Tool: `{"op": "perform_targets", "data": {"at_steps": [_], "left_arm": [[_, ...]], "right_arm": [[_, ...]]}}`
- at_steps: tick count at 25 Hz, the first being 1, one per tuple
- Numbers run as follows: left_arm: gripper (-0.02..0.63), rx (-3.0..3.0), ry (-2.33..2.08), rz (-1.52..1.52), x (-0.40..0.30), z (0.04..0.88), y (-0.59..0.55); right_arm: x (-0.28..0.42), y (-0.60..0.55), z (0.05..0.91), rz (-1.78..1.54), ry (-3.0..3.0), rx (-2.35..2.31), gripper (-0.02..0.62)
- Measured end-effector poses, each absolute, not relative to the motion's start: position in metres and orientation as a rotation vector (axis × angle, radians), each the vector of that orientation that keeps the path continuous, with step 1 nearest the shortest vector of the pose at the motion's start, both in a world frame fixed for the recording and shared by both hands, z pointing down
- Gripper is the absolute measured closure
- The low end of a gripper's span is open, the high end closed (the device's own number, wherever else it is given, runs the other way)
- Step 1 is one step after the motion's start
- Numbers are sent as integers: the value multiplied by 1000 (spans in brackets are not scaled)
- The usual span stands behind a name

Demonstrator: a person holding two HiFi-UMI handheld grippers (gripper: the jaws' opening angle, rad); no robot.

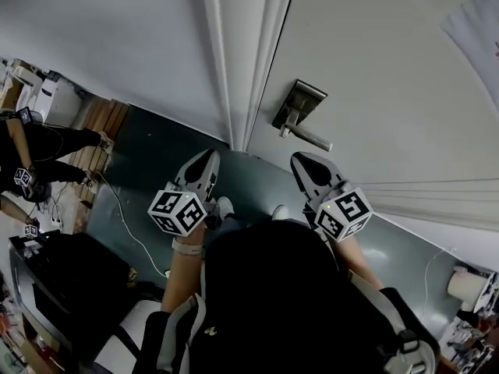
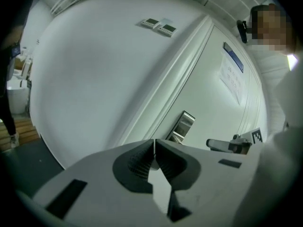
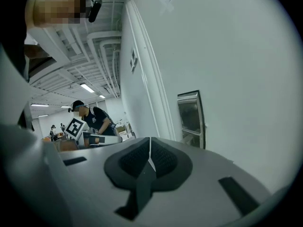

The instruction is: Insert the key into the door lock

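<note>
The white door (image 1: 390, 61) carries a metal lock plate with a lever handle (image 1: 300, 115); the plate also shows in the left gripper view (image 2: 183, 124) and in the right gripper view (image 3: 191, 117). My left gripper (image 1: 209, 156) (image 2: 154, 143) is held below and left of the handle, jaws shut. My right gripper (image 1: 300, 160) (image 3: 149, 143) sits just below the handle, jaws shut too. Both are apart from the door. No key shows in any view, and nothing sticks out between either pair of jaws.
A white door frame (image 1: 242, 53) separates the door from the wall on the left. A paper sign (image 2: 232, 74) hangs on the door and wall switches (image 2: 158, 25) sit high on the wall. Another person (image 1: 31, 154) stands far left, above a black case (image 1: 62, 287).
</note>
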State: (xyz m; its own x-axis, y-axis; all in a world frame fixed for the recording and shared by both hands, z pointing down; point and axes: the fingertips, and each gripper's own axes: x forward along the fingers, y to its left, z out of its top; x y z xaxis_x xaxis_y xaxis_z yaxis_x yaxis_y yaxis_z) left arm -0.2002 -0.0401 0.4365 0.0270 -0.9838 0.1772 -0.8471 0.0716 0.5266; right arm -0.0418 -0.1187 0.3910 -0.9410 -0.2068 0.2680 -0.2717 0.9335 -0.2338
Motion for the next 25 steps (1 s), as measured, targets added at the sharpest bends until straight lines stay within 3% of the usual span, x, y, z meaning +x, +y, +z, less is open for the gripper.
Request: {"op": "perform_targets", "data": {"at_steps": [13, 25], "left_arm": [[588, 1829, -2140, -108, -198, 410, 13], [588, 1800, -2165, -94, -191, 410, 27]], "right_arm": [[-61, -100, 374, 316, -2875, 204, 578], [-62, -87, 377, 299, -2862, 129, 578]]}}
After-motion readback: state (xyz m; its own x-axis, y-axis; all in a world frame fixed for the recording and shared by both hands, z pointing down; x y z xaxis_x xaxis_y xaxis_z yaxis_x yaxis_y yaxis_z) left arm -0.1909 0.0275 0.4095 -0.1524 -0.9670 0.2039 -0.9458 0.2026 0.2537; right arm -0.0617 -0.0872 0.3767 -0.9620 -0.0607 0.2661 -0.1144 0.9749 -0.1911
